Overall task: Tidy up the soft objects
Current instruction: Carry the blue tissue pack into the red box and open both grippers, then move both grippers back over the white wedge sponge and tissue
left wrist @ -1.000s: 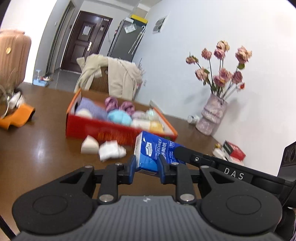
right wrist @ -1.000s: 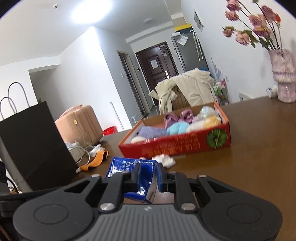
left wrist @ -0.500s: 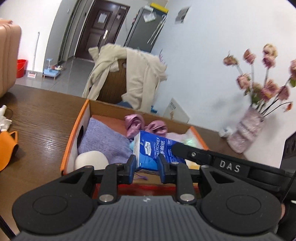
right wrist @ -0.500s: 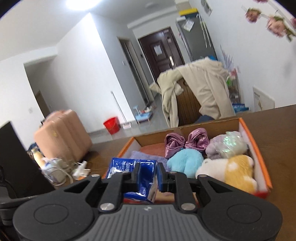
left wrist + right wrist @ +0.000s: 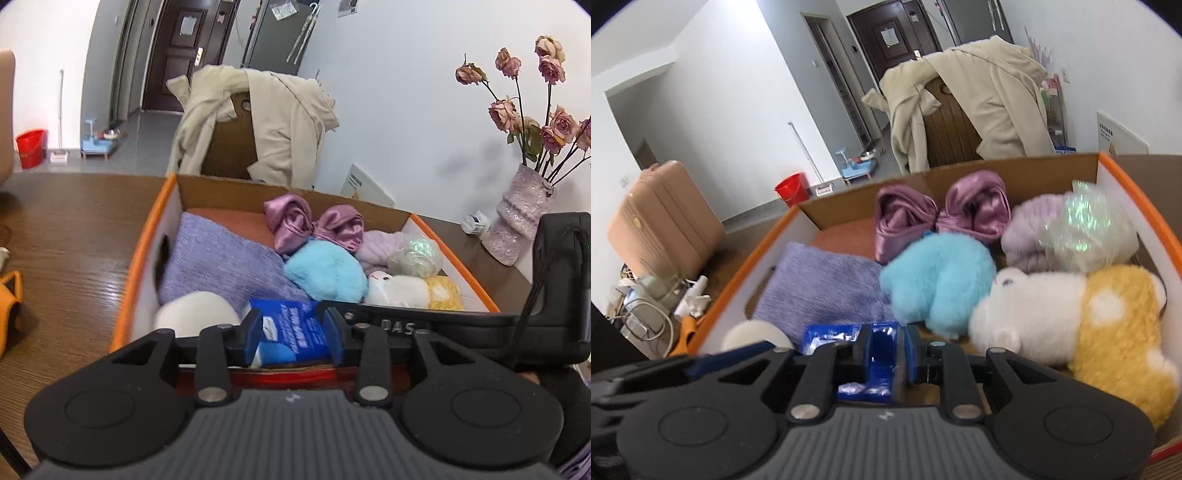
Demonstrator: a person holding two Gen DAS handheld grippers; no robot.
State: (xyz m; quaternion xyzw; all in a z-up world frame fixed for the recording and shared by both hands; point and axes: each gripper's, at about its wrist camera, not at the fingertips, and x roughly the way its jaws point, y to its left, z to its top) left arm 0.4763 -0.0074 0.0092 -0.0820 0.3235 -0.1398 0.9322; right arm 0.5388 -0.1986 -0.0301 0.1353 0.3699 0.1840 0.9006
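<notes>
A blue tissue pack (image 5: 291,328) hangs low over the near end of an orange-rimmed cardboard box (image 5: 147,258), held from two sides. My left gripper (image 5: 292,332) has the pack between its jaws, which are opening; the pack still spans the gap and touches both pads. From the right, my right gripper (image 5: 882,343) is shut on the pack's (image 5: 827,334) other end. In the box lie a purple towel (image 5: 221,258), a blue plush (image 5: 325,273), a satin bow (image 5: 314,225), a white-and-yellow plush (image 5: 1071,314) and a white round pad (image 5: 195,314).
The box stands on a brown wooden table (image 5: 74,229). A vase of pink flowers (image 5: 517,221) is at the right, an orange object (image 5: 11,295) at the left edge. Behind the box stands a chair draped with a beige coat (image 5: 258,122). Cables (image 5: 653,295) and a pink suitcase (image 5: 661,221) are left.
Both grippers carried the tissue pack forward from the table in front of the box to above its near end. The left jaws now stand wider and the pack lies flatter.
</notes>
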